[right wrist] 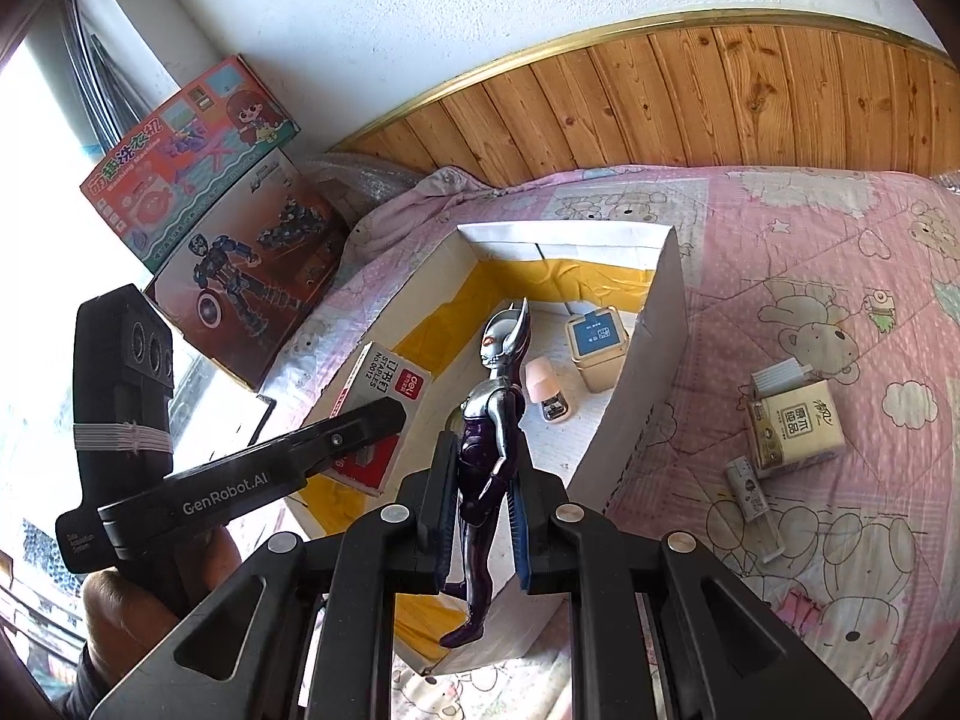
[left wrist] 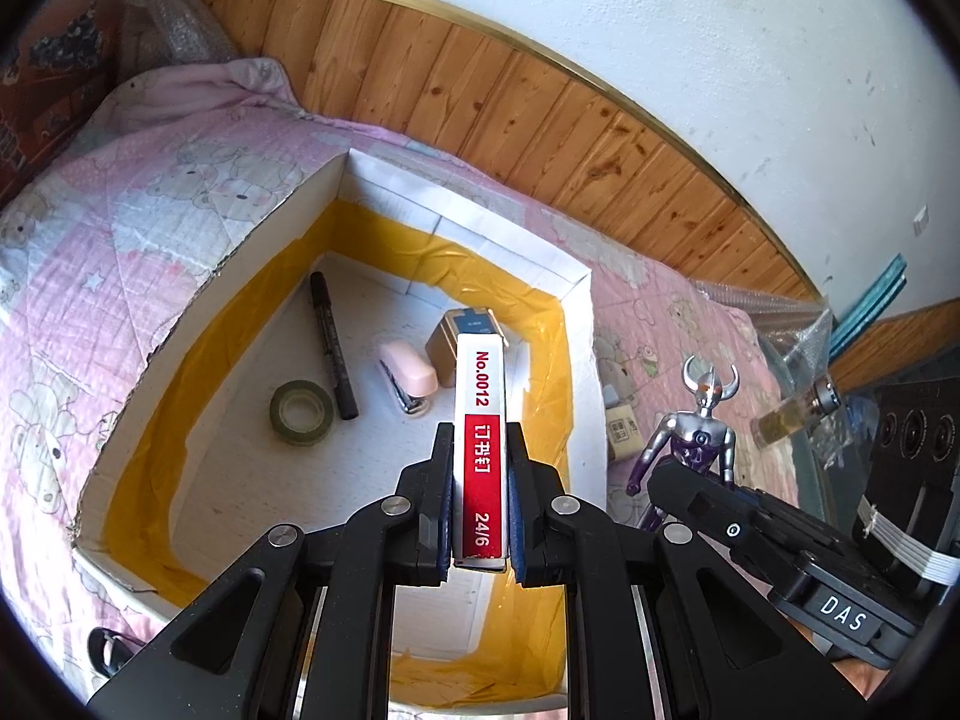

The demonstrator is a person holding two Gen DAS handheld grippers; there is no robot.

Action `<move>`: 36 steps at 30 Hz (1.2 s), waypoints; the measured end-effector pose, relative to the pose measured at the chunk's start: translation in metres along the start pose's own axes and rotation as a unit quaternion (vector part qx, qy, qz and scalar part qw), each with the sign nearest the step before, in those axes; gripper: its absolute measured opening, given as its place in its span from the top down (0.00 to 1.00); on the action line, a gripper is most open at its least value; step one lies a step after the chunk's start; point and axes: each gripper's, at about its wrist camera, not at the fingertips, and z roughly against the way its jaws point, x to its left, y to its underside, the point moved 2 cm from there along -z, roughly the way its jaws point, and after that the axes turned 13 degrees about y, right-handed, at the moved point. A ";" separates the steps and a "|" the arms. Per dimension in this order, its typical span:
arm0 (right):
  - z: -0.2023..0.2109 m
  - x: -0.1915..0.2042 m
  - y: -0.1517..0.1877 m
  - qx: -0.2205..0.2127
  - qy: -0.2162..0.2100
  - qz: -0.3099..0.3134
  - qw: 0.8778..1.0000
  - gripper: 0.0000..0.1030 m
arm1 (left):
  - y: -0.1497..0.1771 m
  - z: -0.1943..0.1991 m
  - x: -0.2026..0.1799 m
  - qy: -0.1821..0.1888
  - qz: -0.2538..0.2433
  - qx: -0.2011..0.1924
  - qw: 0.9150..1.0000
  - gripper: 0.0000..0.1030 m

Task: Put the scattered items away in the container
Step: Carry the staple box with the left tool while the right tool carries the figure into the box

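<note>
The left tongs are clamped on a red-and-white cardboard staple box, held edge-up with its long axis running forward along the fingers, directly above the open white cardboard container with yellow tape lining on the bed. Its floor lies straight below, so release needs only a short descent. To the right, the right tongs grip a silver-and-purple horned toy figure by the torso, upright, poised over the container's near-right wall; I judge the left hand nearer to dropping. A beige tissue packet remains on the pink quilt.
</note>
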 end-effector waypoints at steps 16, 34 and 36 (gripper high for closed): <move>-0.032 0.024 -0.001 0.021 0.008 0.054 0.998 0.84 | 0.003 -0.012 0.025 -0.025 0.041 0.027 0.998 0.86; -0.074 0.053 0.009 0.074 0.025 0.132 0.988 0.84 | 0.007 -0.021 0.051 -0.060 0.066 0.047 0.995 0.86; -0.078 0.056 0.009 0.081 0.026 0.143 0.986 0.84 | 0.008 -0.024 0.053 -0.064 0.068 0.051 0.994 0.86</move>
